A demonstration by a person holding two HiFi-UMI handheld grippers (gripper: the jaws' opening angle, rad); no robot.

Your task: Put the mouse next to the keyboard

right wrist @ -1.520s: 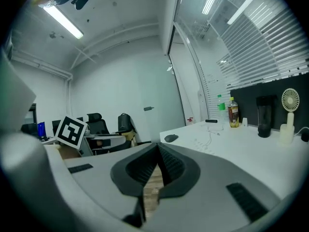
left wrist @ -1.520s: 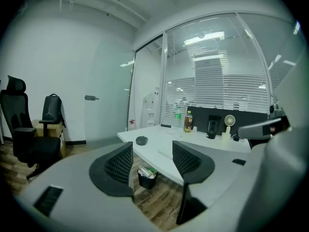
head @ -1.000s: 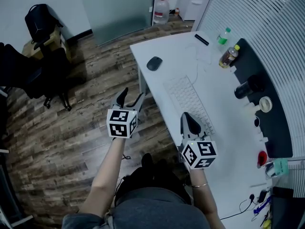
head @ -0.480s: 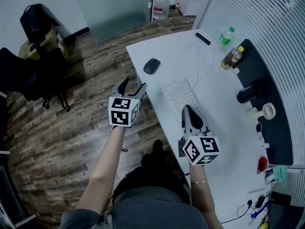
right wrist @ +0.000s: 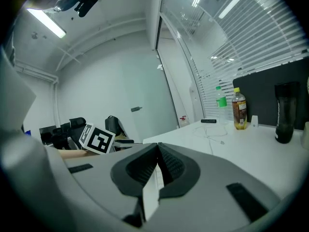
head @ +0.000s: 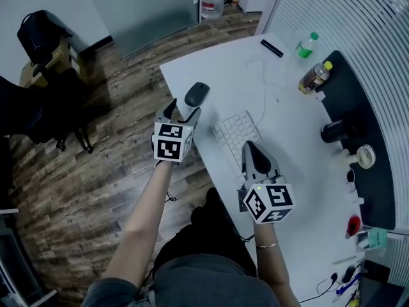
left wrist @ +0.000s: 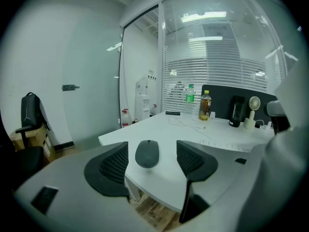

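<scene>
Your left gripper (head: 181, 112) is opening its jaws, nothing held yet: push forward until the mouse (head: 197, 93), upper centre of the head view, sits squarely between them, then squeeze; the right gripper (head: 251, 149) rests closed, empty

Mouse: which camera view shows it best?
The left gripper view: the mouse sits close, centred and whole. The head view shows it small, from above. The right gripper view does not show it.
</scene>
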